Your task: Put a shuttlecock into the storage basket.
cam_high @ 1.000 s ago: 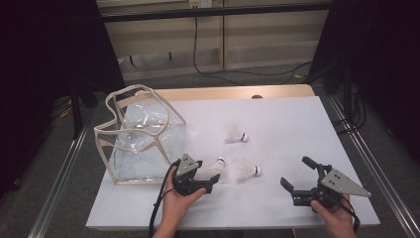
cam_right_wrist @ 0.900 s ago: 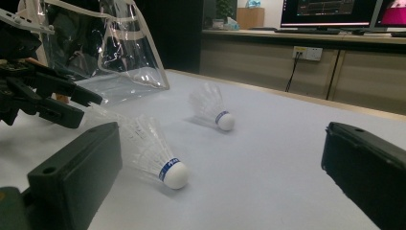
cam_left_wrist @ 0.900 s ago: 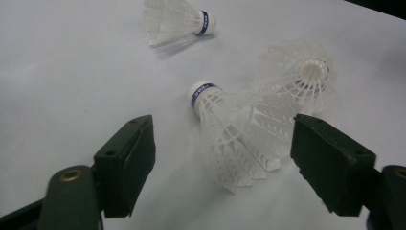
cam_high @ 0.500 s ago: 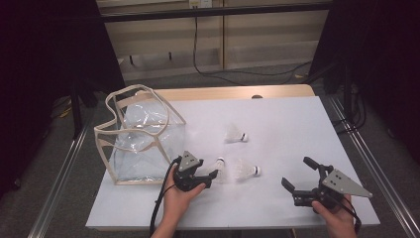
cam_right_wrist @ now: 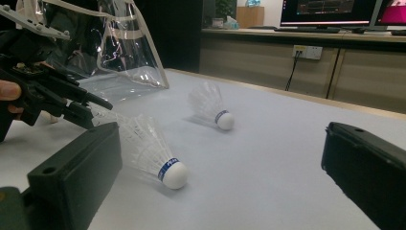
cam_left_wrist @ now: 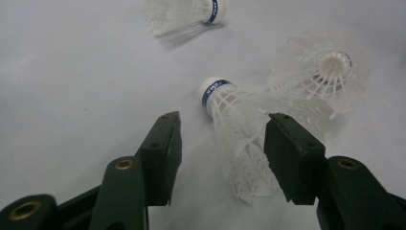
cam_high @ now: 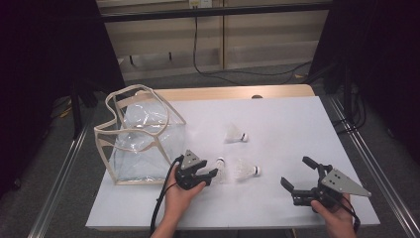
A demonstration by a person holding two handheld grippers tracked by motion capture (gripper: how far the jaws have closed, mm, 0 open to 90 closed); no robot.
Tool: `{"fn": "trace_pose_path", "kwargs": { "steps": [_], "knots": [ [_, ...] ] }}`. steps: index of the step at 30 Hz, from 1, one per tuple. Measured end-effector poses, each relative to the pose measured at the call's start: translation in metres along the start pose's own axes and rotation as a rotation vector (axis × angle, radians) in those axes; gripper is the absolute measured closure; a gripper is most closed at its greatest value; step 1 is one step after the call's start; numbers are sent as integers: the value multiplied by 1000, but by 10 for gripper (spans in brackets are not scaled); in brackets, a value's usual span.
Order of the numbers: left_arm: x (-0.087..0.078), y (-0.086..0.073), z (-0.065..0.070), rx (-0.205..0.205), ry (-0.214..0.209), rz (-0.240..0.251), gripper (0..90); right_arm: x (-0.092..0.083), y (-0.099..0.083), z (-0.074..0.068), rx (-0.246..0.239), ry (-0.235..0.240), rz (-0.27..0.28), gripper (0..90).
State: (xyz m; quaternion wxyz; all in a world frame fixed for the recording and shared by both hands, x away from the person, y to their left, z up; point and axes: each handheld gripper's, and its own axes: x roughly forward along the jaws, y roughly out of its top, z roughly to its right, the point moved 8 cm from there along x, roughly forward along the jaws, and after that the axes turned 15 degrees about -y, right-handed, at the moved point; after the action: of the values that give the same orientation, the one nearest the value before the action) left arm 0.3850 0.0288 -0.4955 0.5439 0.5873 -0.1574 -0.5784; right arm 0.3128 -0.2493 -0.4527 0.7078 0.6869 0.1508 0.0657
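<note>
Left gripper (cam_left_wrist: 218,143), jaws closing but not yet clamped around 1 shuttlecock (cam_left_wrist: 239,129), must finish squeezing, then lift toward the bag (cam_high: 141,139).

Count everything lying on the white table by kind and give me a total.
White feather shuttlecocks with blue bands: 3
Clear plastic bag with beige trim: 1
Total: 4
</note>
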Motion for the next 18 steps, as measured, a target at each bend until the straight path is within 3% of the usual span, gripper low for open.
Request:
{"fn": "trace_pose_path", "kwargs": {
  "steps": [14, 18],
  "knots": [
    [3, 1, -2, -6, 1, -19, 574, -1, -1, 1, -6, 1, -4, 0],
    [5, 4, -4, -9, -1, -1, 590, -2, 0, 1, -6, 3, -3, 0]
  ]
}}
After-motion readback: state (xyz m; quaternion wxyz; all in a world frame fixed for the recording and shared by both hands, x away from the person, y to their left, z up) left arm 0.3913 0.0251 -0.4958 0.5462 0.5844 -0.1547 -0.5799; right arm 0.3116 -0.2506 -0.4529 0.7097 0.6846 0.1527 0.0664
